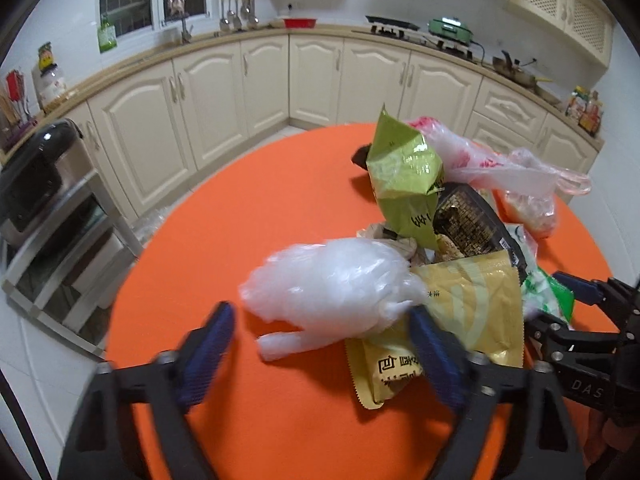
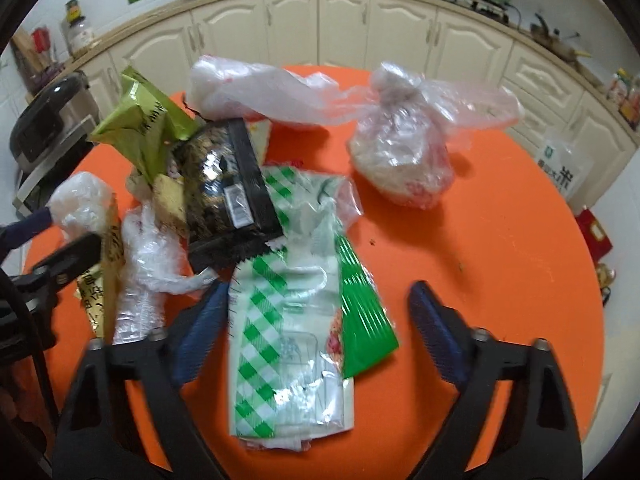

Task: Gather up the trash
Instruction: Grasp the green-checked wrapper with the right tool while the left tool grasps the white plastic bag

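Note:
A pile of trash lies on a round orange table [image 1: 240,220]. My left gripper [image 1: 320,336] is open, its jaws either side of a crumpled clear plastic bag [image 1: 332,284]; its right finger overlaps a yellow wrapper [image 1: 472,308]. A green snack bag [image 1: 404,176] and a black packet [image 1: 468,220] lie beyond. My right gripper [image 2: 316,320] is open over a green-checked wrapper [image 2: 288,320] lying flat. The black packet [image 2: 224,184], green bag [image 2: 140,120], a tied plastic bag of food [image 2: 404,160] and a loose clear bag [image 2: 256,88] lie further off.
Cream kitchen cabinets [image 1: 312,76] curve around behind the table. A black cooker sits on a metal rack [image 1: 44,184] to the left. My right gripper shows at the right edge of the left wrist view [image 1: 592,320]. A white bag [image 2: 564,164] stands on the floor at the right.

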